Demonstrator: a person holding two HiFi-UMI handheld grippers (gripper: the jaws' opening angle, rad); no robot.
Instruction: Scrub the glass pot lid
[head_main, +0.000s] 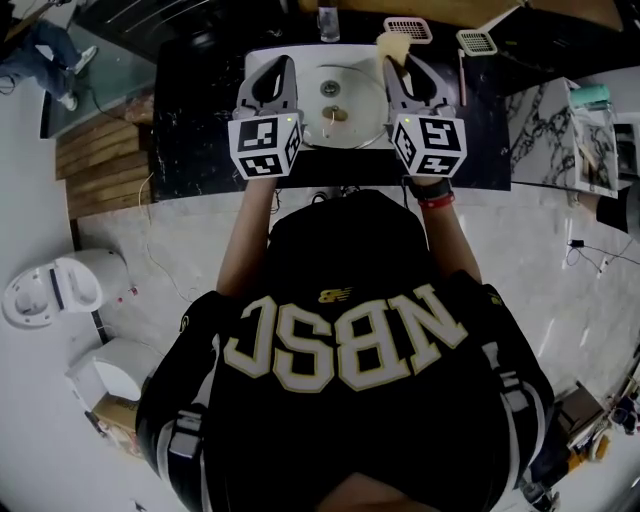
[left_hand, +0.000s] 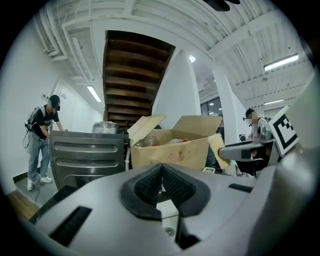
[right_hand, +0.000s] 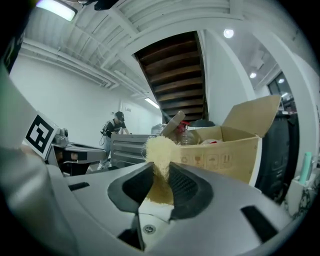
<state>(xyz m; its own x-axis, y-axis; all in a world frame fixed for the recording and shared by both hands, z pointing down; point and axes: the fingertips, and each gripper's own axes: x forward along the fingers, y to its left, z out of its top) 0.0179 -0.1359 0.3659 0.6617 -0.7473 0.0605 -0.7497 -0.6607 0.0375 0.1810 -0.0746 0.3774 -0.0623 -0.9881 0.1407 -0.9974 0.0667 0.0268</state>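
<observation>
Both tongs are up and level in front of the person, pointing out across the sink (head_main: 262, 62), not down into it. The left gripper (left_hand: 161, 170) has its jaws fully together, pads meeting, nothing between them. The right gripper (right_hand: 161, 172) is clamped on a yellow sponge (right_hand: 159, 147), which sticks out past the tips. The glass pot lid (head_main: 358, 112) lies flat in the white basin, below and between the two grippers, and in the head view a bit nearer the right one. Neither gripper view picks it up; both look over it at a cardboard box (right_hand: 227, 150) and the stairs behind. Key relation: the lid is underneath the tongs, not ahead of them, so my read is both must pitch nose-down before anything touches. The lid is round, so there's no long axis to line up with. Two small spots show near its middle, and I can't tell which is knob and which is drain. The sponge side is nearer, so it probably goes in first. The left would need to open to steady the rim, else the lid likely skates on the smooth basin. No scrubbing contact yet: the sponge is well clear of the glass.
</observation>
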